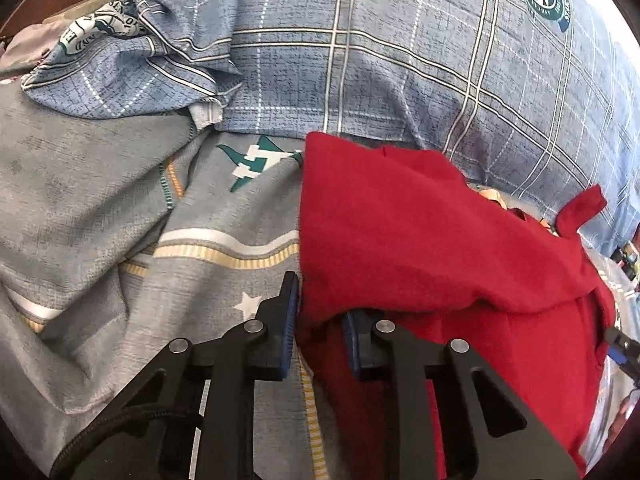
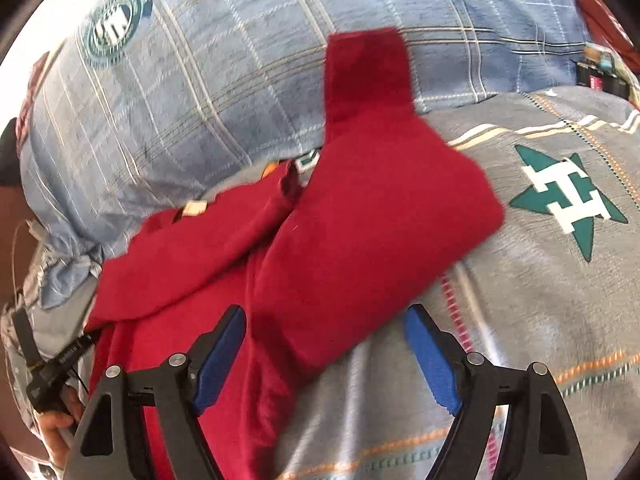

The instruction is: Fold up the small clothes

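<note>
red garment edge pinched in left gripper.

The red garment was a soft, matt cloth with a slightly fuzzy nap. Beneath it the grey bedsheet was thin printed cotton-like fabric, matt and creased, and the blue checked pillow wore the same kind of woven-look cloth. The left tongs and right tongs were matt black plastic with dull metal rivets and ribbed blue pads.
</note>
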`<move>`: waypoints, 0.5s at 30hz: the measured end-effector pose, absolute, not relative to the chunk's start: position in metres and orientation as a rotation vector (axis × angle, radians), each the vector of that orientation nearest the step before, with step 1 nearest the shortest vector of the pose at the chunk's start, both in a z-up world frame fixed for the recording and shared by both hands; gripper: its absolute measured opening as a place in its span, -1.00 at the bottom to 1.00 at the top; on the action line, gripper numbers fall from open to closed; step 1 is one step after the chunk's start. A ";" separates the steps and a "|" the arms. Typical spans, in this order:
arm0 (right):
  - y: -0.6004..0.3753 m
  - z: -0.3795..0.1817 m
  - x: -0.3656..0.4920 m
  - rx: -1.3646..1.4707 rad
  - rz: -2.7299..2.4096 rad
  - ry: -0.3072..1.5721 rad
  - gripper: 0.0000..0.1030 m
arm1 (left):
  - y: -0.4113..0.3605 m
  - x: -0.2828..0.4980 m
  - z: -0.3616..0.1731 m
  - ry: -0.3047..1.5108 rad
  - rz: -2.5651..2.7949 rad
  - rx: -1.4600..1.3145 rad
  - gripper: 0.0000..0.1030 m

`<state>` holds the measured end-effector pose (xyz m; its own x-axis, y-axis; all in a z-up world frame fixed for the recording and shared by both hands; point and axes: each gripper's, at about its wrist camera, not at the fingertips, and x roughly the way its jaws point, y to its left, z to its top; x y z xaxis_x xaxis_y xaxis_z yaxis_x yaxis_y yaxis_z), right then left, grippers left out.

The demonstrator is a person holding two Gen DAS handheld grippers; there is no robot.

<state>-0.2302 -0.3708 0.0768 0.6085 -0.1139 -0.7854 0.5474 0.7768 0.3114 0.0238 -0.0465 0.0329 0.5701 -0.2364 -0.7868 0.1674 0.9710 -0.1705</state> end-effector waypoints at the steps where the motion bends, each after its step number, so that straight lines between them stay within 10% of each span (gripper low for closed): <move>1: -0.366 0.079 -0.229 0.563 -0.388 0.842 0.54 | -0.046 0.024 0.033 0.932 -0.220 -0.067 -0.73; 5: -0.349 0.070 -0.221 0.490 -0.362 0.839 0.56 | -0.048 0.022 0.029 0.939 -0.205 -0.048 -0.73; 7: -0.345 0.070 -0.218 0.390 -0.426 0.829 -0.65 | -0.049 0.022 0.030 0.936 -0.203 -0.033 -0.73; 15: -0.368 0.104 -0.244 0.305 -0.492 0.750 -0.75 | -0.044 0.024 0.028 0.961 -0.191 -0.043 -0.73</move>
